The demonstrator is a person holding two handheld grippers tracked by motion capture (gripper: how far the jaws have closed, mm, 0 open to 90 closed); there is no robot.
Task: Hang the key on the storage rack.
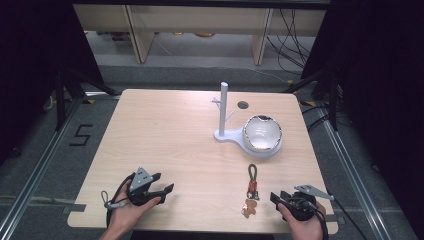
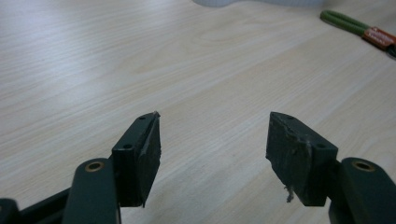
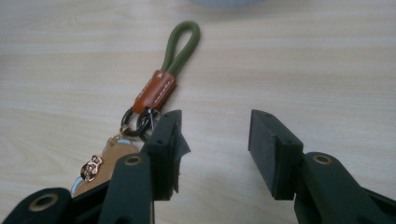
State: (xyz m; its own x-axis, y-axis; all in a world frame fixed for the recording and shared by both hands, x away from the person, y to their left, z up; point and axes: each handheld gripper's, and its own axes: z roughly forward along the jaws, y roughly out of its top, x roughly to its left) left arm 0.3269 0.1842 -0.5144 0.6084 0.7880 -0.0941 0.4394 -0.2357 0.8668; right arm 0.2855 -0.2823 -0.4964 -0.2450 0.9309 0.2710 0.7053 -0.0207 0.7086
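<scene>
The keychain [image 1: 251,190] lies flat on the table [image 1: 165,135], in front of the white stand [image 1: 223,112] and bowl [image 1: 262,134]. Just right of the keychain, the right gripper [image 1: 276,197] stands spread and empty; well left, the left gripper [image 1: 165,189] likewise. A closing jaw may push the flat keychain aside instead of catching its loop.

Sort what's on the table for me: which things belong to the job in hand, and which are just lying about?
In the job:
- green cord-loop keychain with brown leather tab and charm, lying beside the open right gripper
- likely the white peg stand, where a keychain could hang

Lying about:
- white bowl on the stand's base
- open left gripper, over bare light wooden table
</scene>
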